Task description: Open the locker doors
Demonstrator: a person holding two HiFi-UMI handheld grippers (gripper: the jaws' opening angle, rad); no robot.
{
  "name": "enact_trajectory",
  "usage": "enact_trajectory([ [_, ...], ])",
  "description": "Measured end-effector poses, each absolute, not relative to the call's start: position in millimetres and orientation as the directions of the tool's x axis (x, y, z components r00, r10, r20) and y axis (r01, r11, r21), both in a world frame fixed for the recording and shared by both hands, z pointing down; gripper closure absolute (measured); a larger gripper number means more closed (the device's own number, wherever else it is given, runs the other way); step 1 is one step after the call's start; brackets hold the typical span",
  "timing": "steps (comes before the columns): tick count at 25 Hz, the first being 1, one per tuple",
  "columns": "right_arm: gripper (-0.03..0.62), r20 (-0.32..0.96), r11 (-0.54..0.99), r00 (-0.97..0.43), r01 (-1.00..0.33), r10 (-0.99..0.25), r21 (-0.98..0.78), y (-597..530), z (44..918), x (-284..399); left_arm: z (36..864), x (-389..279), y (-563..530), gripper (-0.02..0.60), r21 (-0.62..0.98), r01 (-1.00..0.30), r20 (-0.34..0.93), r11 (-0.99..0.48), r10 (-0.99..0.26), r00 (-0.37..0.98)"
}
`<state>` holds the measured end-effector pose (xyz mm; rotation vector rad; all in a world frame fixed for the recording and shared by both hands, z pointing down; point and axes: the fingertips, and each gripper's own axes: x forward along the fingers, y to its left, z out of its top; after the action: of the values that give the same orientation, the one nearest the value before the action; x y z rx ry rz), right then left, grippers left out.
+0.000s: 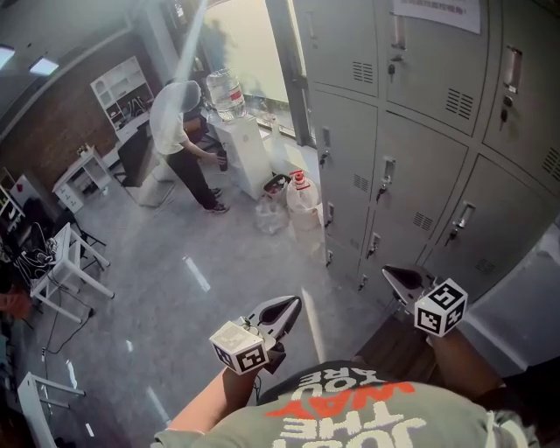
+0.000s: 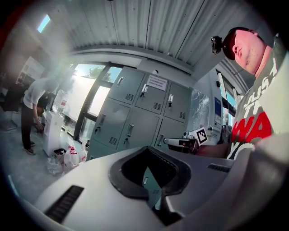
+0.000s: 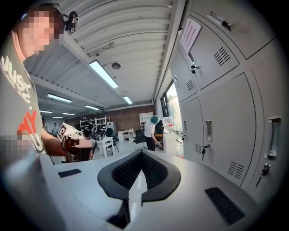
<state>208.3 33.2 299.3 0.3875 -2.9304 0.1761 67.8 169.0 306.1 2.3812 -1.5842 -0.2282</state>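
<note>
My left gripper (image 1: 291,305) has its jaws pressed together with nothing between them. My right gripper (image 1: 391,275) is the same: jaws together, pinching nothing. Each has moulded grey plastic bodies with black ribbed pads, and carries a white cube printed with square black markers.

The locker doors (image 1: 411,166) are ahead and to my right, and every door I can see is closed. They are flat panels of painted grey sheet metal, set flush in a grid with narrow dark seams between them. Each door has a louvred vent (image 1: 459,103), a slim upright recessed handle (image 1: 388,171) of bright metal, and a small key lock below it. A white paper notice (image 1: 436,10) is fixed to one upper door.

Neither gripper touches the bank. The right gripper is near the lower doors; the left one is well apart from them, over the floor (image 1: 175,289), which is smooth, grey and glossy.

At the far end of the bank, plastic bags and bottles (image 1: 297,194) lie against its foot. Just beyond, a person (image 1: 179,131) bends beside a white boxy water dispenser (image 1: 245,153). White-framed desks (image 1: 70,262) line the left edge.
</note>
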Motion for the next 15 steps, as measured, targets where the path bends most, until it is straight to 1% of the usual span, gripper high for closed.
enact_trajectory([
  [8, 0.562, 0.196, 0.986, -0.97, -0.156, -0.142, -0.06, -64.1, 293.9, 183.0, 301.4, 56.2, 56.9, 0.574, 0.324, -0.895, -0.017, -0.306, -0.948, 0.318],
  [15, 0.562, 0.207, 0.987, -0.971, -0.135, -0.116, -0.083, -127.2, 309.8, 139.3, 323.3, 16.5, -12.0, 0.574, 0.32, -0.898, 0.001, -0.303, -0.947, 0.321],
])
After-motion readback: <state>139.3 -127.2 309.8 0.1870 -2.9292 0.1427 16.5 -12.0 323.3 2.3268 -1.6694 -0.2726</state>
